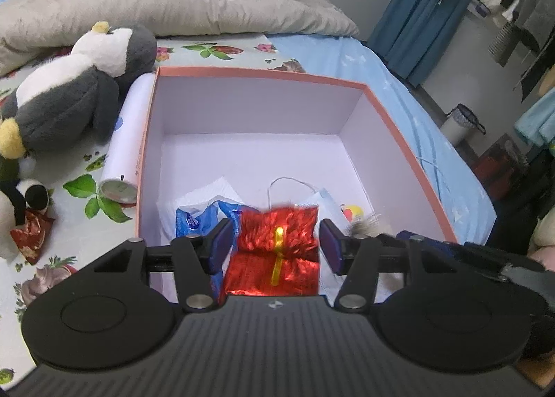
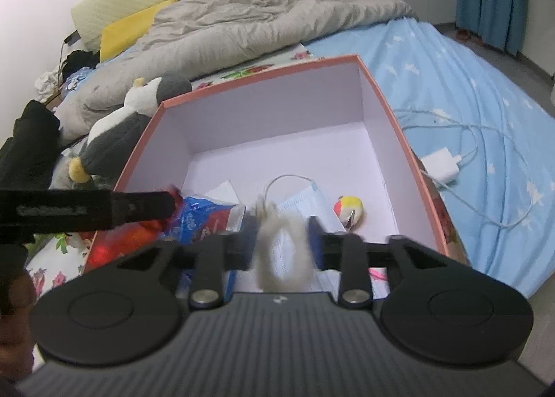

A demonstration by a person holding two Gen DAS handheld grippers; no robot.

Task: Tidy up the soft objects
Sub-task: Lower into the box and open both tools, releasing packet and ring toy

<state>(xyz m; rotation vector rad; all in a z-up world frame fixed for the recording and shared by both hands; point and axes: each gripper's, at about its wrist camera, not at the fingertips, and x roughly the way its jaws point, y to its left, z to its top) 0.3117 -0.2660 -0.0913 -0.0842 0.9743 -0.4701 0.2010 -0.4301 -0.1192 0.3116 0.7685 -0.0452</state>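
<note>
An open pink box (image 1: 399, 126) with a white inside sits on the bed; it also shows in the right wrist view (image 2: 399, 112). My left gripper (image 1: 275, 241) is open over the box's near end, and a shiny red pouch with a yellow band (image 1: 277, 251) lies between its fingers. My right gripper (image 2: 281, 241) has its jaws apart around a blurred white fluffy ring (image 2: 282, 255). In the box lie a blue packet (image 2: 204, 216), a face mask (image 2: 301, 203), a white tissue (image 1: 211, 192) and a small yellow-red plush (image 2: 348, 208).
A grey and white penguin plush (image 1: 76, 85) and a white tube (image 1: 128, 140) lie left of the box. A small red pouch (image 1: 31, 234) lies far left. A grey duvet (image 2: 263, 15) is behind. A white charger with cable (image 2: 440, 164) lies right of the box.
</note>
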